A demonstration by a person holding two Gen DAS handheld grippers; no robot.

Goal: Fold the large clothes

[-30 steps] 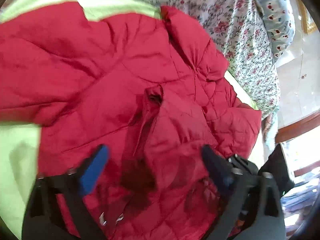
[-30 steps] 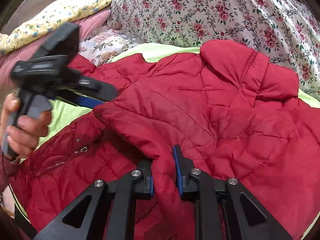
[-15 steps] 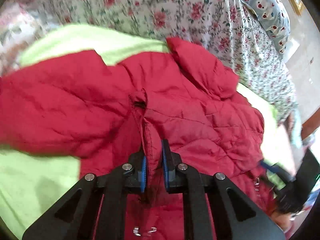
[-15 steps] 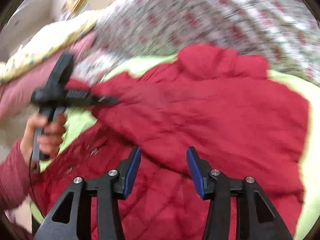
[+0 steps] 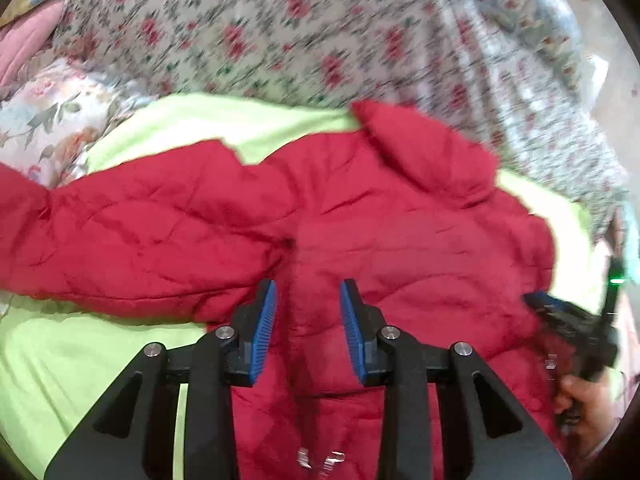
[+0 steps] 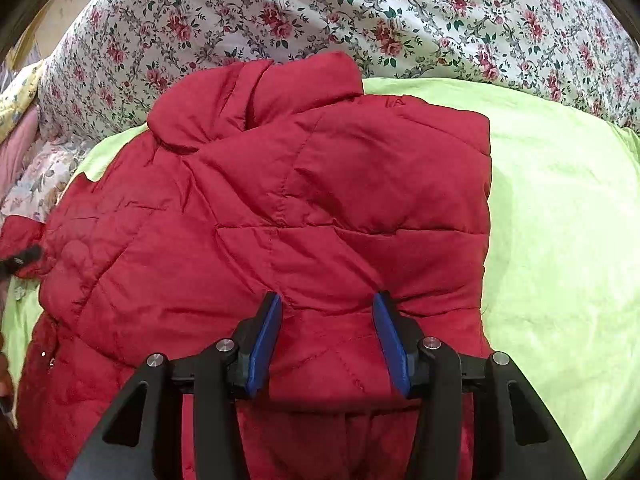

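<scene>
Half a second ago pinched shut on a raised ridge of the red quilted jacket (image 5: 360, 240); now spread apart, the left gripper (image 5: 308, 300) with blue ribbed pads (image 5: 264, 320) on either side of a low fold of fabric, nothing clamped. Ridge gone down, cloth flatter along the middle. Right gripper (image 6: 326, 320) spread before and spread now, a little wider, blue pads (image 6: 386, 340) hovering over or resting lightly on the jacket near its hem edge; contact cannot be told. Right view sharp now, blurred half a second ago; left view blurred across the bedding.

Jacket lying on a lime-green sheet (image 6: 560, 240) on the bed, puffy, stitched in large diamond panels, shell slightly glossy and creased. Collar (image 6: 272, 92) standing up as a thick rolled band at the far end, against a floral duvet (image 6: 360, 8) printed with pink roses and dark leaves on white. One side folded in to a straight vertical edge on the right of the right view; a sleeve (image 5: 120, 232) stretched out broad to the left in the left view. Small metal zipper pieces (image 5: 320, 460) visible at the near hem. At the right edge of the left view, the other black gripper (image 5: 568, 320) in a hand (image 5: 580, 400), beside the jacket's edge.
</scene>
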